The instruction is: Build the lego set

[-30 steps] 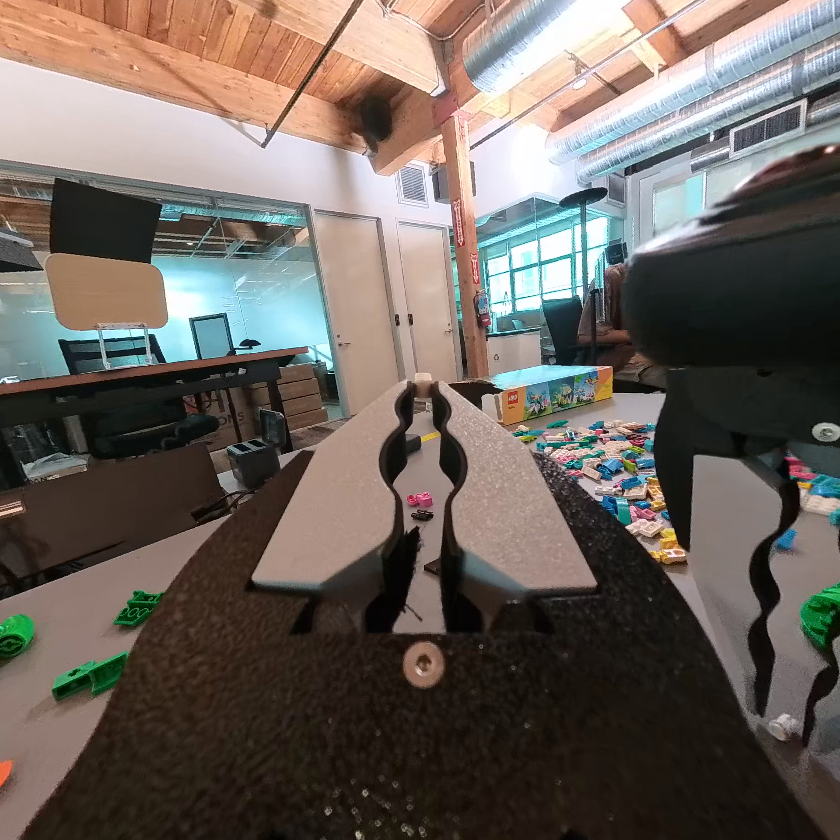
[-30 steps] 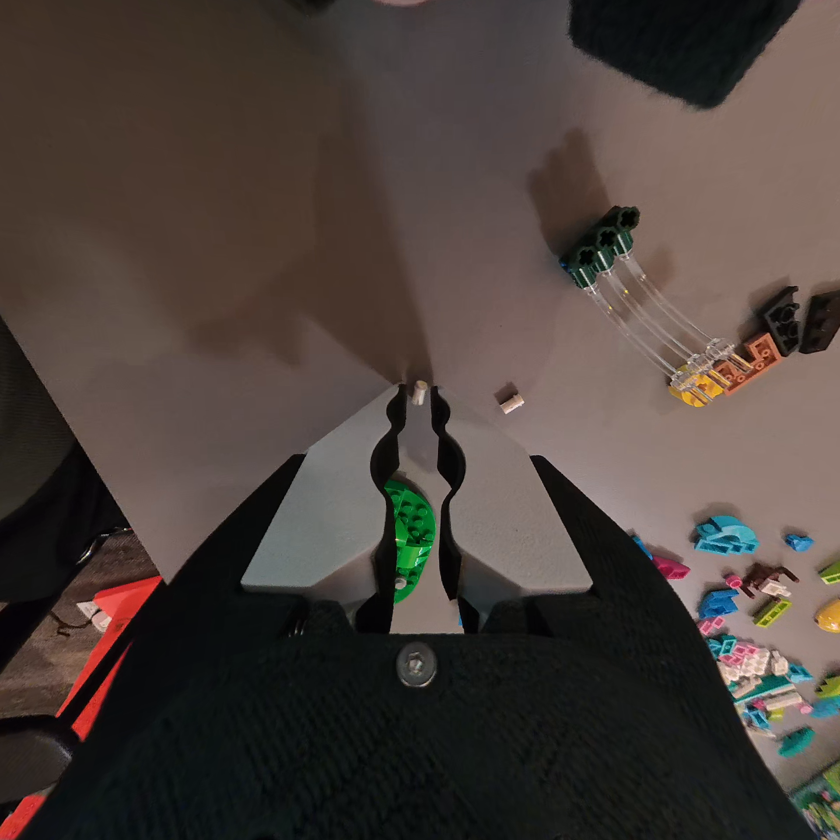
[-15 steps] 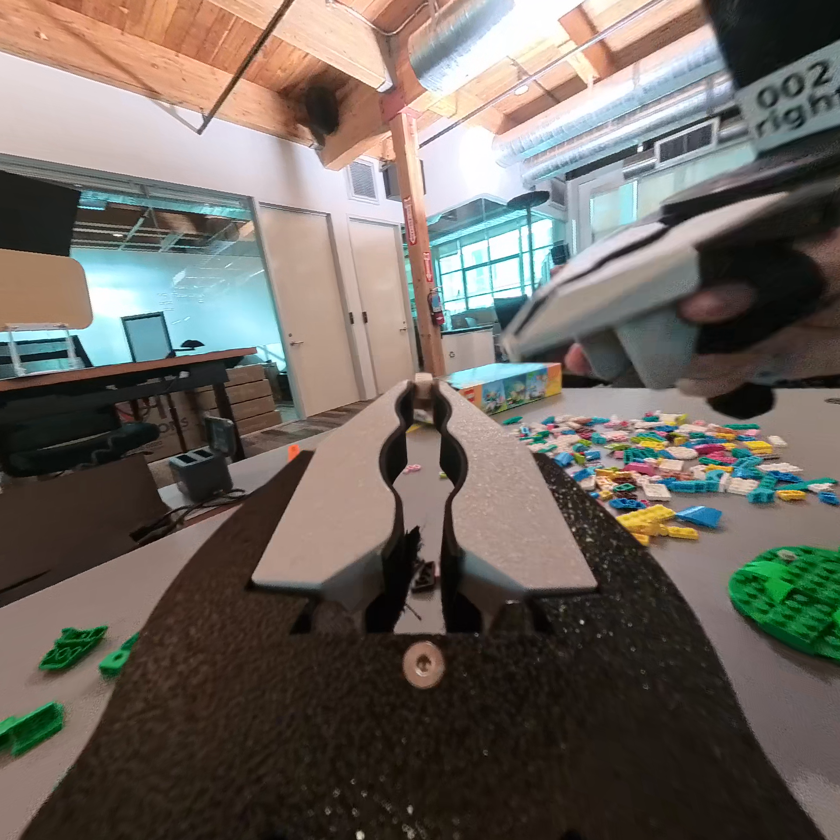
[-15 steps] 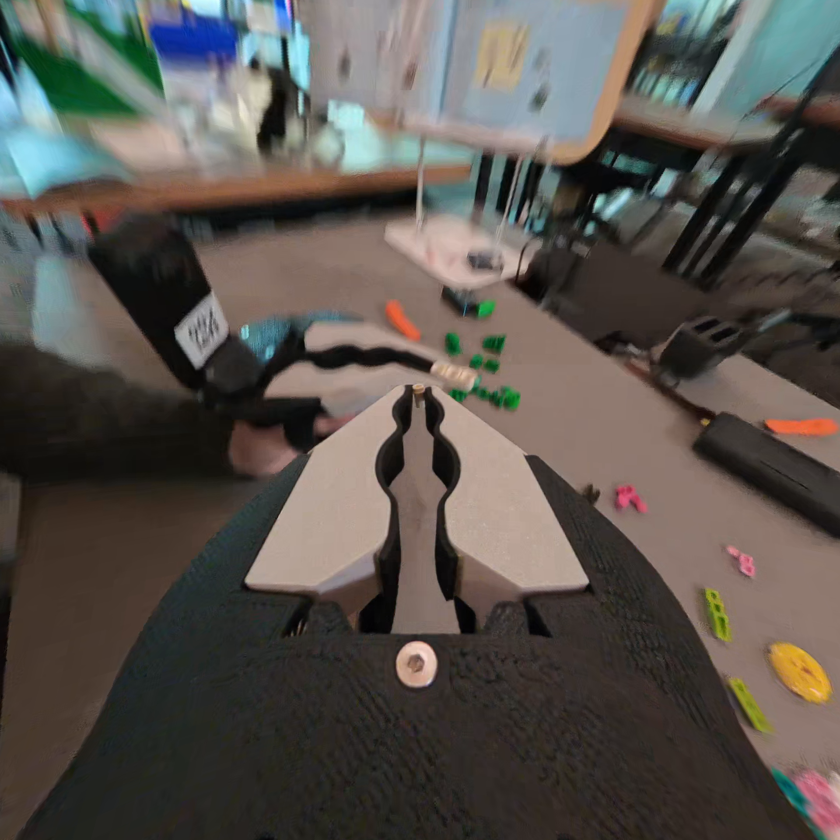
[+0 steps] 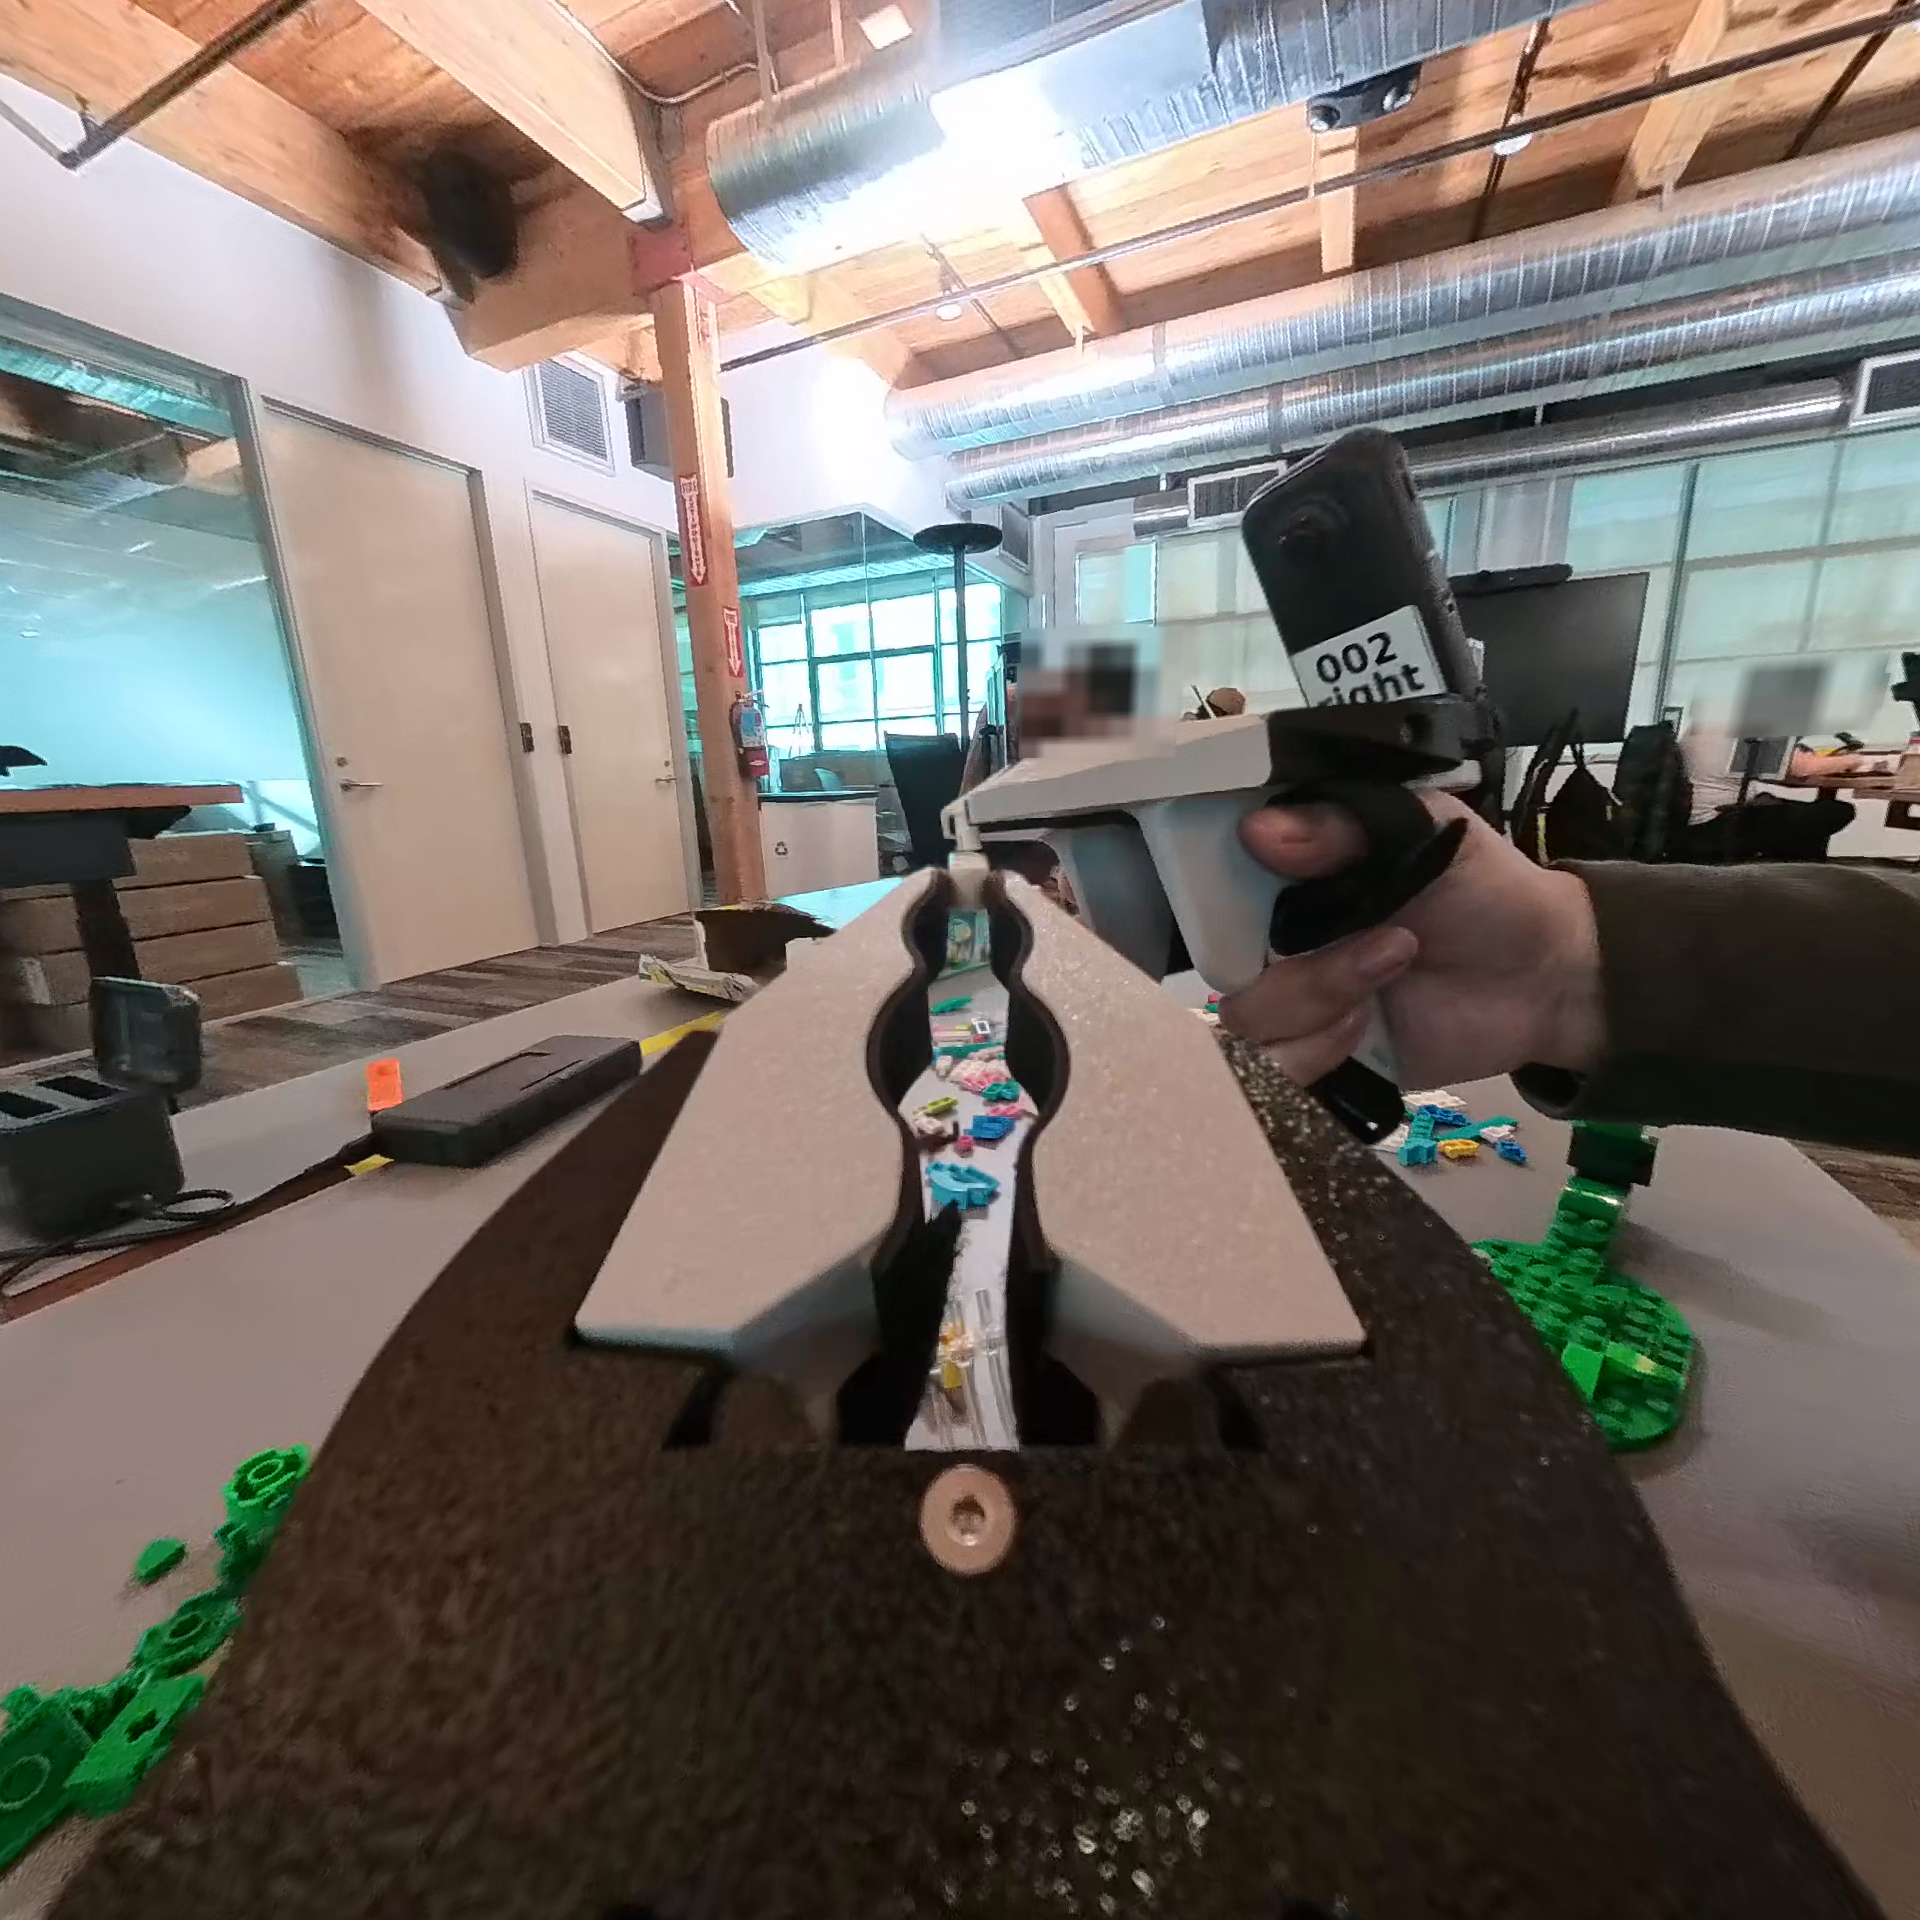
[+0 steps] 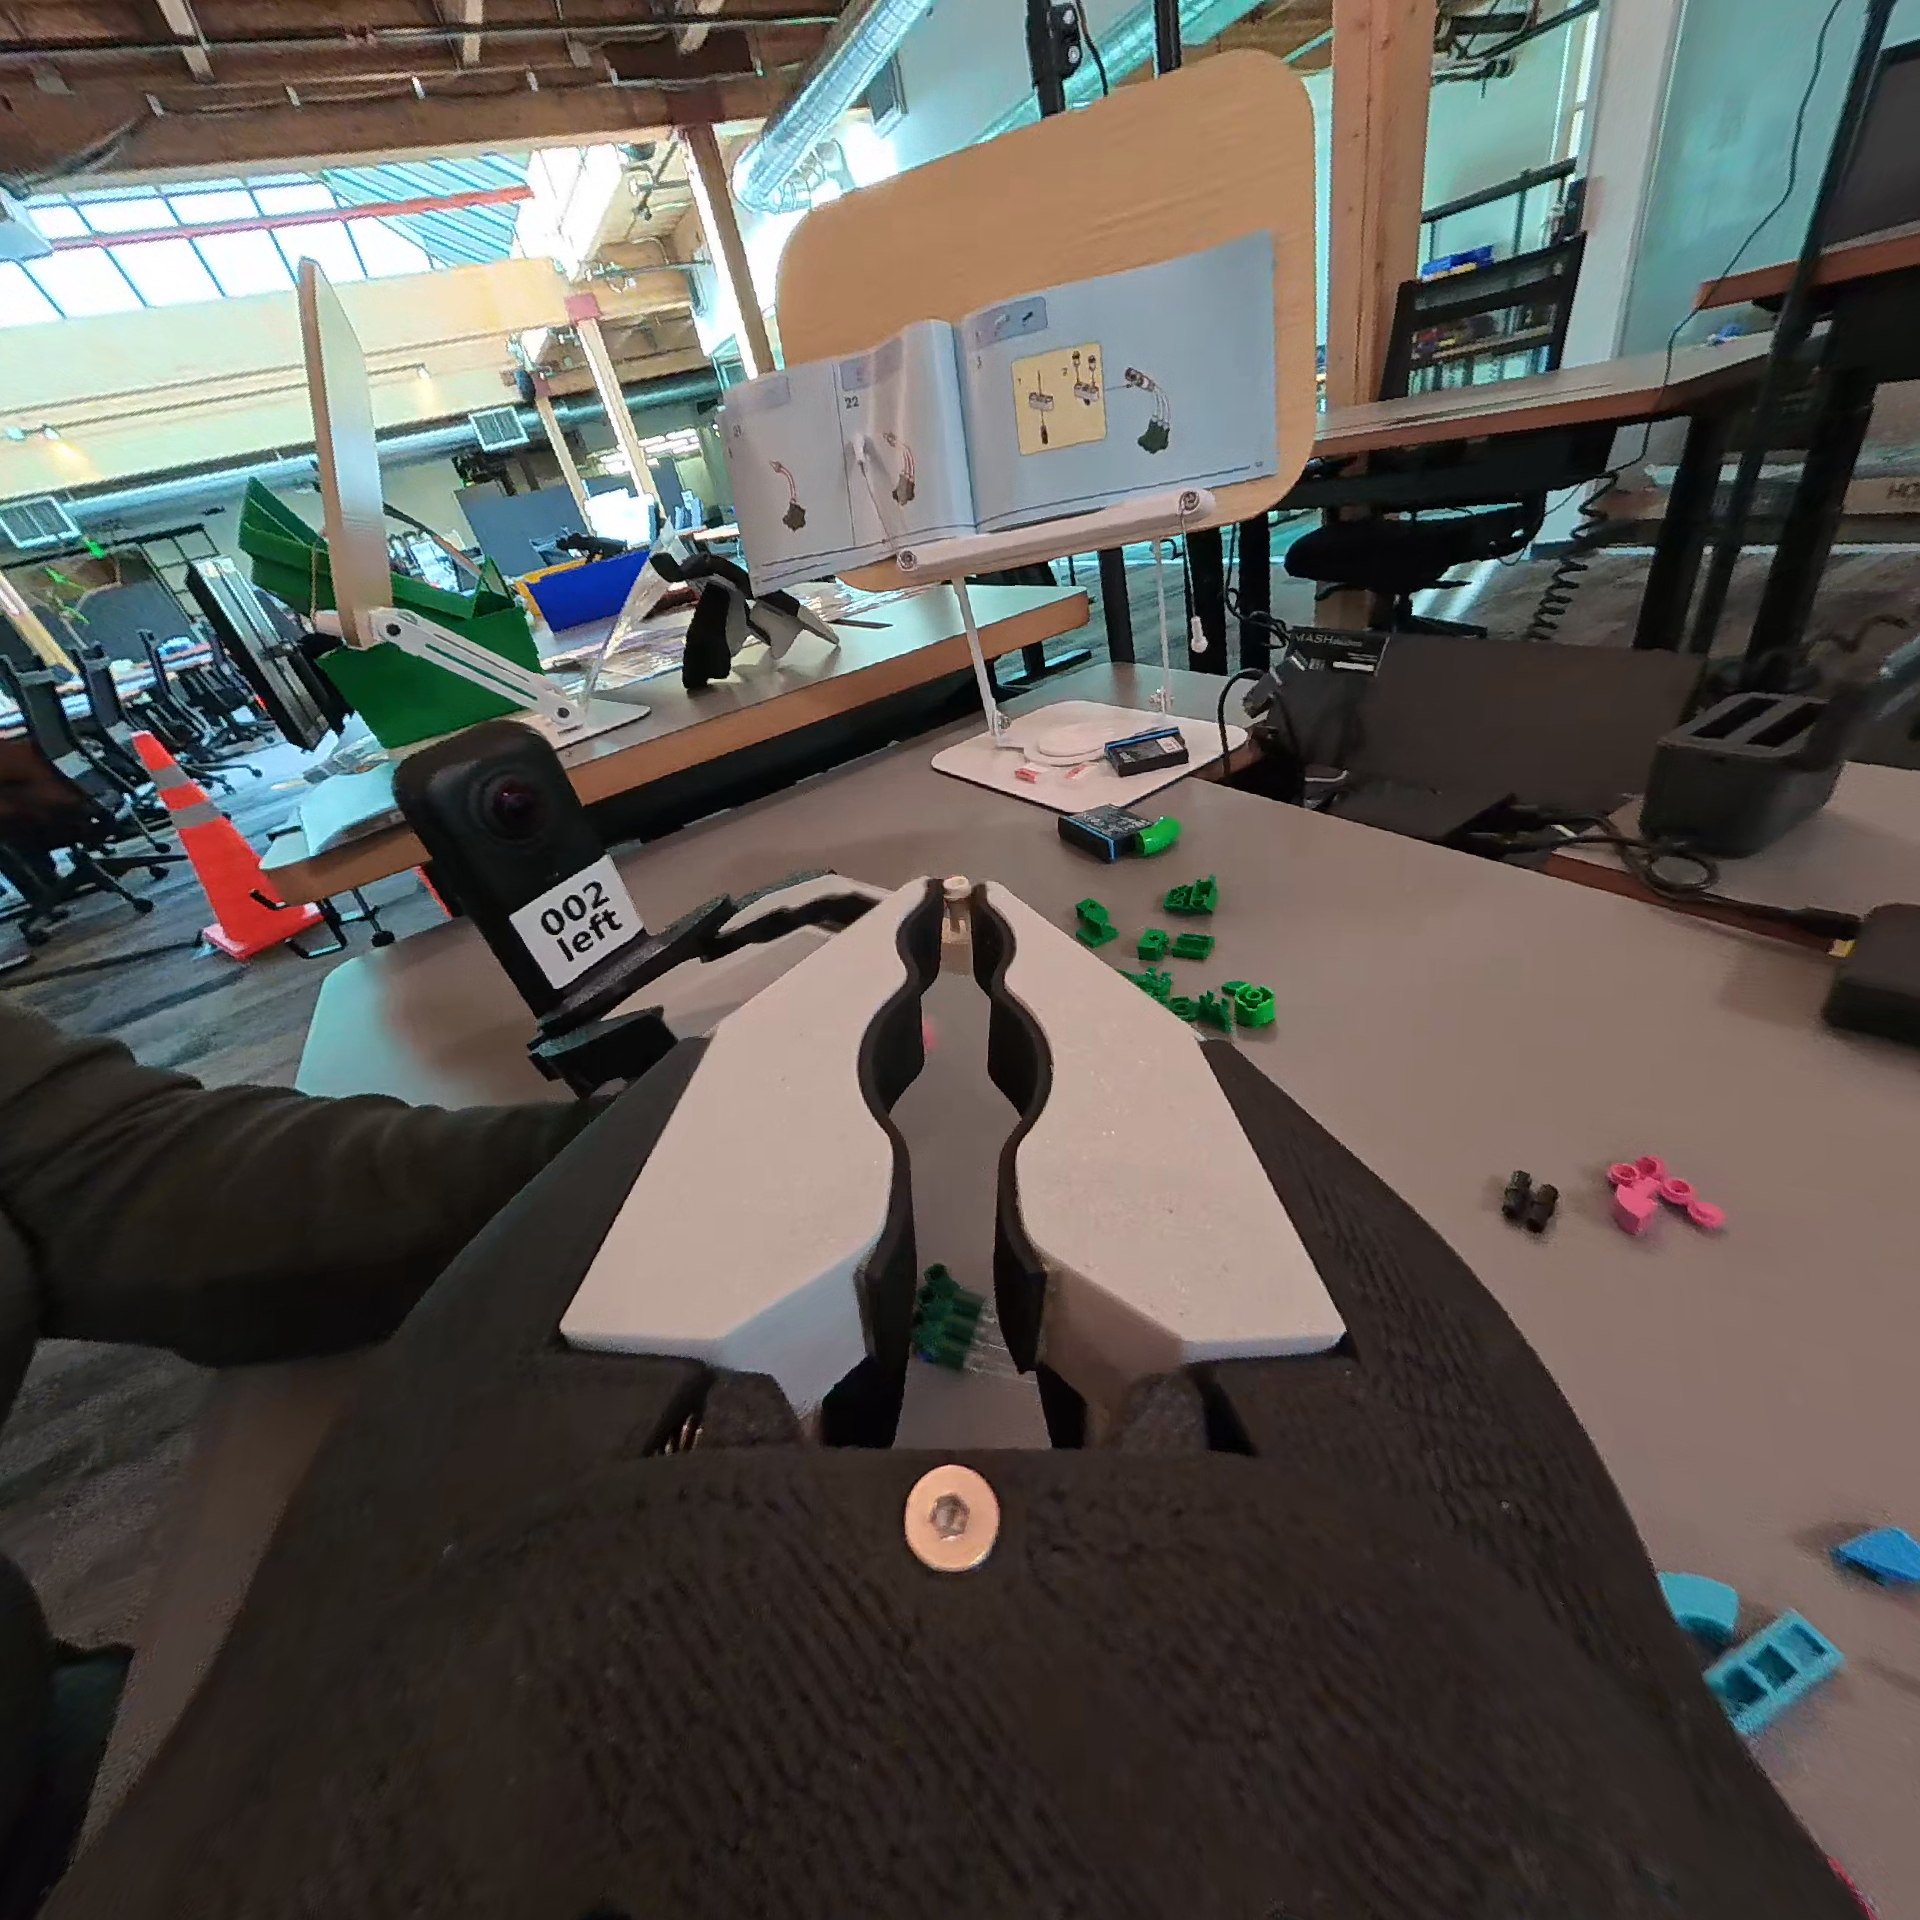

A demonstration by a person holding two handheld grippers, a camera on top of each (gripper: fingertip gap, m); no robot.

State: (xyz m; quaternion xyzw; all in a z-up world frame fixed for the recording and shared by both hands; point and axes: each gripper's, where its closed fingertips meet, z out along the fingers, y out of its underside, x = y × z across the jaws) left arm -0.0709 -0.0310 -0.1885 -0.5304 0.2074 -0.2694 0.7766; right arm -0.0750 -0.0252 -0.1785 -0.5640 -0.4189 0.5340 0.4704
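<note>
My left gripper [image 5: 966,883] is shut on a small white piece [image 5: 967,889] at its tips, held above the grey table [image 5: 416,1278]. My right gripper [image 6: 957,891] is shut on a small white peg [image 6: 956,902]. It also shows in the left wrist view [image 5: 961,836], held level by a hand [image 5: 1434,977], and its tip meets my left tips. The left gripper's camera [image 6: 499,821] shows in the right wrist view. A green round baseplate [image 5: 1579,1340] with a green stem lies to the right. A dark green piece [image 6: 945,1320] shows below between the right fingers.
A pile of loose coloured bricks [image 5: 966,1101] lies ahead. Green pieces [image 6: 1174,945] lie to the left, with pink [image 6: 1662,1195], black [image 6: 1529,1205] and blue [image 6: 1766,1673] pieces near. An instruction booklet [image 6: 997,436] stands on a holder. A black box [image 5: 509,1081] and a charger [image 5: 83,1112] sit far left. The grippers are tip to tip, or close to it.
The right gripper rose from pointing down at the table and swung level with the peg in it. Both grippers turned to face each other and their tips now meet.
</note>
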